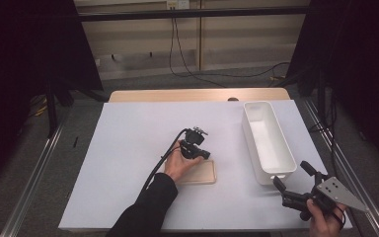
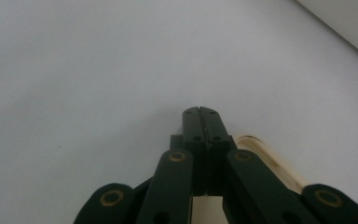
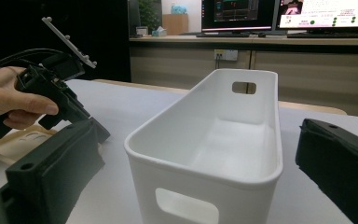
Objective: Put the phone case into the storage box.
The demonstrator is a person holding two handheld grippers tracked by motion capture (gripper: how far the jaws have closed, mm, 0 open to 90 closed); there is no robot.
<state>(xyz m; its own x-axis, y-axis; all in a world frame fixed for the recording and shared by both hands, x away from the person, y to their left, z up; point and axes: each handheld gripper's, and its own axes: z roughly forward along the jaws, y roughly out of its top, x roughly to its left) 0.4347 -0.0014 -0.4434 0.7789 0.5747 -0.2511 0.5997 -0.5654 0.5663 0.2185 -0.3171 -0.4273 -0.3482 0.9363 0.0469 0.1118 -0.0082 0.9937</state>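
Phone case (image 1: 200, 173) lies flat on worktop (image 1: 128, 148), approx. centre, left of the empty white bin (image 1: 268, 140). Left gripper (image 1: 203, 154) is over it, jaws closed, nothing held. Right gripper (image 1: 291, 178) stands wide. Case seems light, soft, bendable; best pinch one rim edge.

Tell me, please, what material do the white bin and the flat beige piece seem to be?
The white bin looks like moulded plastic: smooth, slightly glossy walls, rounded rim, cut-out handles. The flat beige piece may be soft plastic or silicone: matte, rounded corners; its look leaves this open.
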